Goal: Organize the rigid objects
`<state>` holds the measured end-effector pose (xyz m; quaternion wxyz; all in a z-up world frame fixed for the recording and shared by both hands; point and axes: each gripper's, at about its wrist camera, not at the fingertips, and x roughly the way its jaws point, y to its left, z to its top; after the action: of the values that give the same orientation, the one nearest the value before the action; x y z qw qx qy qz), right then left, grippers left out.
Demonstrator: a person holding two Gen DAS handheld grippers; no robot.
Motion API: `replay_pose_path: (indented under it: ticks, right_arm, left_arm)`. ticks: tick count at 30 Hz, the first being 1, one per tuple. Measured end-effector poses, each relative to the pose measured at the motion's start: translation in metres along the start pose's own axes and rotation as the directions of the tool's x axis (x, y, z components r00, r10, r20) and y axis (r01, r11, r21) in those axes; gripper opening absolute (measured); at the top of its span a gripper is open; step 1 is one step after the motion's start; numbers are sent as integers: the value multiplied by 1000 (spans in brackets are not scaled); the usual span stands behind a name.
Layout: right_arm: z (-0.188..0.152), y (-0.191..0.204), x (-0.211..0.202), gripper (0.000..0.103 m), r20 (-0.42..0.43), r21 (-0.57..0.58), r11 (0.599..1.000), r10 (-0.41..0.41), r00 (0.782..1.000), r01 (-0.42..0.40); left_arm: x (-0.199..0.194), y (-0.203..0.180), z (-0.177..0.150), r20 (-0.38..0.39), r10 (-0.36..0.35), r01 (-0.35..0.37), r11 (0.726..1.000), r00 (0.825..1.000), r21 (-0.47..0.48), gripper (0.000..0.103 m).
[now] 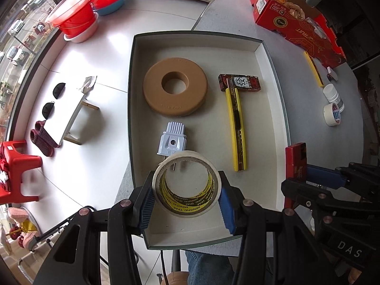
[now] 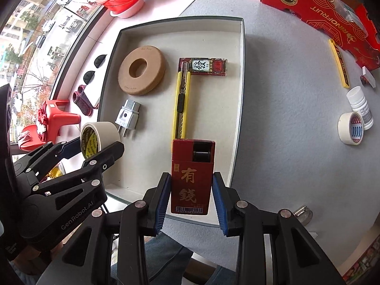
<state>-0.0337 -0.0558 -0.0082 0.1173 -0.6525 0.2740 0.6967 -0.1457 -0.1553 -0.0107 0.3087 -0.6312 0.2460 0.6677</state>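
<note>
My left gripper [image 1: 186, 201] is shut on a cream tape roll [image 1: 187, 184] with yellow inner print, held above the near left part of the white tray [image 1: 258, 45]. In the right wrist view the same tape roll [image 2: 99, 136] shows at left in the left gripper [image 2: 95, 149]. My right gripper [image 2: 192, 204] is shut on a red box with gold characters [image 2: 192, 178], over the tray's [image 2: 239, 99] near right edge; the red box [image 1: 295, 163] also appears at the right of the left view. Inside the tray lie a brown ring [image 1: 175, 86], a white plug [image 1: 173, 142], a yellow utility knife [image 1: 237, 130] and a small red tile [image 1: 239, 83].
On the grey table [image 2: 285, 95] outside the tray are a second tape roll [image 2: 351, 128], a white bottle [image 2: 359, 105], another yellow knife [image 2: 338, 64], a red fruit carton [image 2: 320, 9] and a metal clamp [image 2: 302, 213]. Red basins [image 1: 76, 16] and a stool [image 1: 14, 163] stand on the floor.
</note>
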Motion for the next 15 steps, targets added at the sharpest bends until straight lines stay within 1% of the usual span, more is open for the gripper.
replay_pose_path:
  ticks: [7, 9, 12, 13, 14, 15]
  right_arm:
    - [8, -2, 17, 37, -24, 27, 1000, 5, 1000, -4]
    - [10, -2, 22, 37, -29, 27, 1000, 1, 1000, 0]
    - [12, -3, 27, 37, -29, 35, 999, 1, 1000, 0]
    - [13, -3, 28, 37, -30, 35, 999, -1, 1000, 2]
    - [12, -2, 28, 39, -28, 34, 999, -8, 1000, 8]
    - [13, -2, 26, 44, -22, 31, 999, -25, 999, 25]
  left_arm:
    - [12, -6, 13, -9, 2, -2, 1000, 1000, 22, 52]
    - [16, -7, 14, -10, 14, -14, 999, 1000, 38, 52]
    - [22, -6, 16, -12, 13, -13, 999, 1000, 44, 54]
    - [22, -5, 16, -11, 18, -18, 999, 1000, 46, 59]
    - [23, -4, 16, -8, 30, -29, 999, 1000, 44, 68]
    - [23, -1, 17, -3, 47, -47, 998, 999, 36, 72]
